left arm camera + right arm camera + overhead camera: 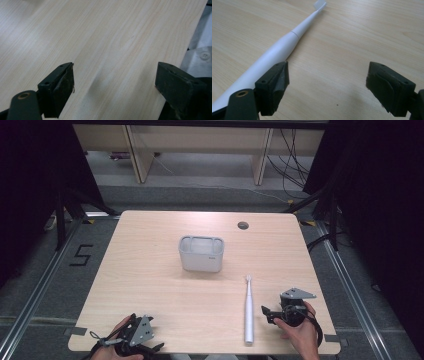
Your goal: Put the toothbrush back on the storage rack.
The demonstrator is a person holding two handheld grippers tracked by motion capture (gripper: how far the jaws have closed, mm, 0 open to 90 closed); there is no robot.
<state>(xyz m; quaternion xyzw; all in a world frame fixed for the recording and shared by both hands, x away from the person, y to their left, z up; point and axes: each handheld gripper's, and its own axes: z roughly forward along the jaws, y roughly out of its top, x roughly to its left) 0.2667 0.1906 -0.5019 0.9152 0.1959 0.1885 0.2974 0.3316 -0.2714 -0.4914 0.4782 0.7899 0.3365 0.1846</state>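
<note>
A white electric toothbrush [248,312] lies flat on the wooden table [150,285], head pointing away from me, at the front right. My right gripper [267,315] sits just right of its handle, jaws pointing toward it. In the right gripper view this gripper [327,77] stands open over bare wood, and the toothbrush [279,50] runs past the outside of the left jaw, untouched. A grey open-topped container [201,253] stands upright at the table's middle. My left gripper [156,346] rests at the front left edge; in its own view it [115,77] is open with only wood between the jaws.
A round cable hole [243,225] is in the table's far right part. The table's front edge runs close by both hands. A light shirt with a button [204,55] shows past that edge. Black curtains flank the table, and desk legs and cables stand behind it.
</note>
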